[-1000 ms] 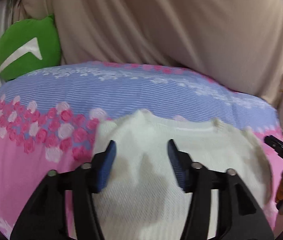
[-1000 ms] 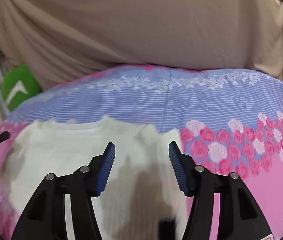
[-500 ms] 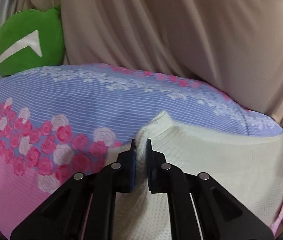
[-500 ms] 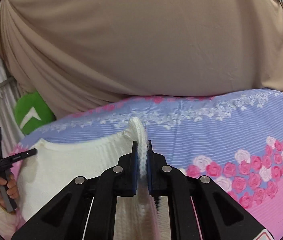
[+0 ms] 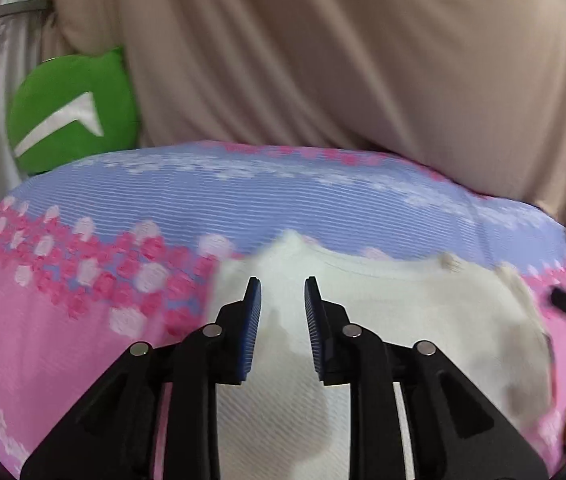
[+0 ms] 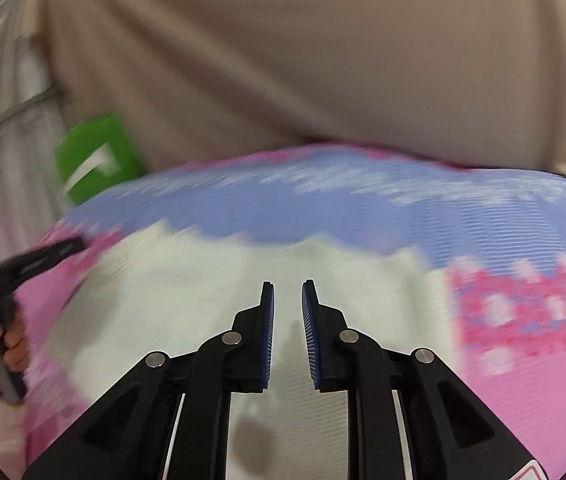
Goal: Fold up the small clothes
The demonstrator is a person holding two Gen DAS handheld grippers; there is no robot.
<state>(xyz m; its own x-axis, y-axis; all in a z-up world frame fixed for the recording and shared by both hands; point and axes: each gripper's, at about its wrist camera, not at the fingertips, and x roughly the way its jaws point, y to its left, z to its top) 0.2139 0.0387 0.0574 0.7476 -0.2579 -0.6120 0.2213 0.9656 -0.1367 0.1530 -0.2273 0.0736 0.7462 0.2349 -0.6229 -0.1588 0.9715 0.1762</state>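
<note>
white knit top (image 5: 383, 320) lies flat on the pink-and-blue floral sheet (image 5: 63, 320), collar edge toward the tan drape (image 5: 323, 60). left gripper (image 5: 281, 320) and right gripper (image 6: 287, 320) both hover over the top, jaws opening, nothing pinched. looks like a fold just got laid down; next move likely needs a fresh grab on an edge.

A cream-white knit garment (image 5: 383, 320) lies on a sheet (image 5: 63, 340) of pink, rose-printed and lilac-striped bands. At upper left sits a green cushion (image 5: 71, 112) with a white mark, possibly an arrow; beige drapery (image 5: 343, 60) fills the top.
</note>
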